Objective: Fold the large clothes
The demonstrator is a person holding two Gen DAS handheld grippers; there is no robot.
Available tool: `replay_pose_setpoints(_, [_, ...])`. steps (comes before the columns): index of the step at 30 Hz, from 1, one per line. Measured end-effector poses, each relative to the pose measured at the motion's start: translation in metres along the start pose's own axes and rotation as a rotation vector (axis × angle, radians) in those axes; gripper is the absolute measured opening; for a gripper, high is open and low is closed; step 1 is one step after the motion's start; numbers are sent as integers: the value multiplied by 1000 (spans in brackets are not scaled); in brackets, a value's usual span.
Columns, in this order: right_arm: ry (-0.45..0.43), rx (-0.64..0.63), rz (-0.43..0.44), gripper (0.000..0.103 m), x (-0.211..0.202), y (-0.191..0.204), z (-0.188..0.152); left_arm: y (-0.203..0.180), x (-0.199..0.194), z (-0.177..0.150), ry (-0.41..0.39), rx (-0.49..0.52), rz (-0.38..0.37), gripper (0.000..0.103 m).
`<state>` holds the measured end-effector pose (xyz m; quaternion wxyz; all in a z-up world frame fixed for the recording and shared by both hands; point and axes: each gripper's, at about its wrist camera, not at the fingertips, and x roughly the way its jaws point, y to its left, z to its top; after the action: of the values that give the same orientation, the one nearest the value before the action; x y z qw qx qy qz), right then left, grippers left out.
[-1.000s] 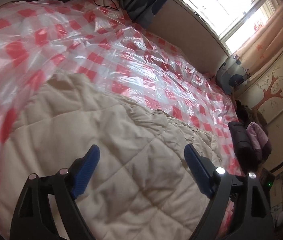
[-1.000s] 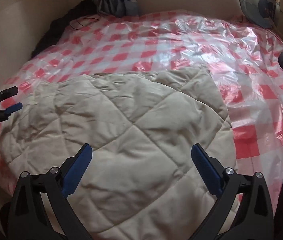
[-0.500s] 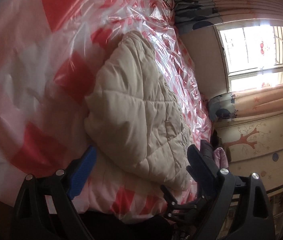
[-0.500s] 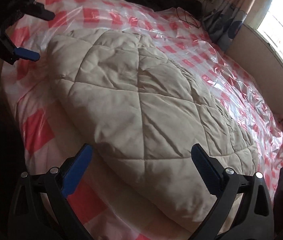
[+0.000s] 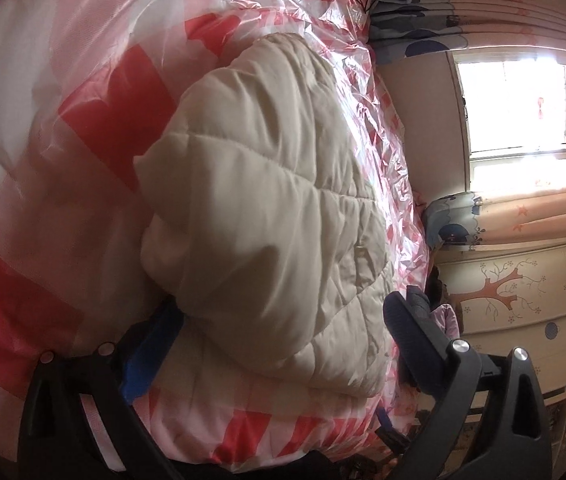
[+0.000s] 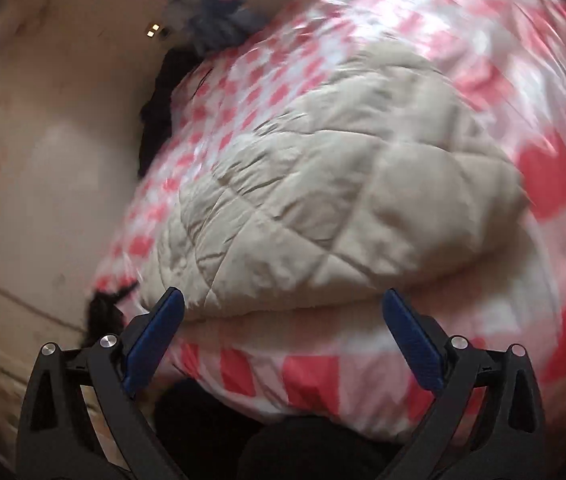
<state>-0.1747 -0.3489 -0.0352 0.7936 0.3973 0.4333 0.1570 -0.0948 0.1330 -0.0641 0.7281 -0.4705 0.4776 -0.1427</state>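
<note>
A bed (image 5: pixel 95 92) covered in a red and white checked plastic sheet (image 6: pixel 551 176) carries a beige quilted coat (image 5: pixel 267 208), bundled into a thick rounded heap near the bed's front edge. Compared with a second ago, when both views looked down across the coat from above, both claws now sit low at that edge, facing its near hem, which suggests they are lining up for the next fold. The left claw (image 5: pixel 283 340) has just been opening and stands wide, its blue pads either side of the coat's near bulge, not visibly pressing it. The right claw (image 6: pixel 283 340) gapes wide and empty just short of the hem; its view is blurred
</note>
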Motion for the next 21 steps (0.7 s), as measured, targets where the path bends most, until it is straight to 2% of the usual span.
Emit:
replay_pose_setpoints(2, [-6, 127, 34, 96, -11, -38, 10, 0, 1, 2, -16, -20, 0, 95])
replay_pose_setpoints(4, [-1, 187, 71, 96, -8, -60, 19, -8, 0, 5, -33, -32, -17, 95])
replay_pose_setpoints(6, [-1, 233, 119, 96, 0, -69, 28, -21, -7, 6, -61, -33, -65, 95])
replay_pose_setpoints(9, [-76, 223, 274, 96, -6, -63, 46, -35, -16, 6, -83, 13, -116, 95])
replay_pose_setpoints(10, [-79, 219, 267, 96, -4, -62, 48, -34, -14, 5, -76, 21, -95, 95])
replay_pose_setpoints(12, [-28, 223, 156, 96, 2, -66, 44, -21, -6, 4, -47, 9, -42, 95])
replay_pose_setpoints(13, [-4, 229, 130, 96, 6, -70, 40, -12, -2, 5, -34, -17, -32, 95])
replay_pose_setpoints(16, [-11, 223, 131, 95, 5, -76, 39, 3, 6, 9, -24, -75, -34, 95])
replay_pose_setpoints(19, [-76, 220, 239, 97, 4, -72, 49, -9, -1, 10, -65, -67, -82, 95])
replay_pose_setpoints(20, [-77, 221, 239, 97, 6, -72, 48, -14, -2, 11, -75, -53, -89, 95])
replay_pose_setpoints(21, [-59, 215, 200, 97, 11, -71, 50, -18, -1, 12, -73, -35, -76, 95])
